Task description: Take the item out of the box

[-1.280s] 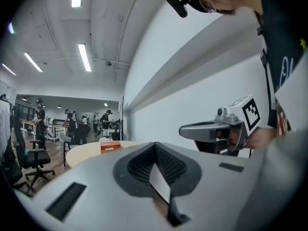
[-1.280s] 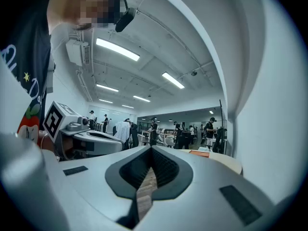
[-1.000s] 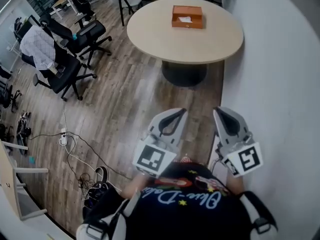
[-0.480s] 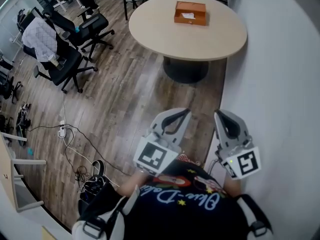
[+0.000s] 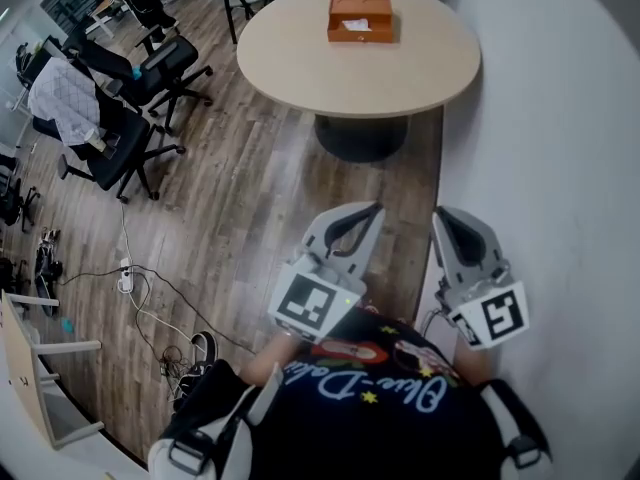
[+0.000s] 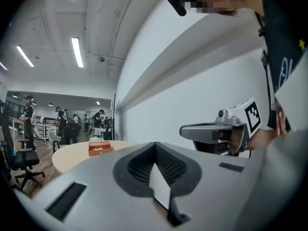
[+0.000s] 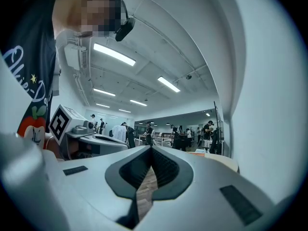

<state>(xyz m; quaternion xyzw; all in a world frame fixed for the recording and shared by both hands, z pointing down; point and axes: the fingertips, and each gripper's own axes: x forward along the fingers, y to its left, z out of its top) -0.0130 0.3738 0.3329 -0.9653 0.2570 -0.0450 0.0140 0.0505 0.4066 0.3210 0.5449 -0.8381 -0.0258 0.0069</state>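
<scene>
- Head view: the box (image 5: 360, 18) sits on the round table (image 5: 400, 73), well ahead. The left gripper (image 5: 372, 211) and right gripper (image 5: 452, 218) hover at the chest, both closed and empty. Best to walk up close and open the jaws before reaching in.
- Left gripper view: jaws together, nothing between them. The box is tiny, its contents unreadable.
- Right gripper view: jaws together too. The box is hard to pick out.

Only pale cursive lettering on the person's dark shirt (image 5: 372, 396), lower middle of the head view, shows, and it cannot be read surely.
</scene>
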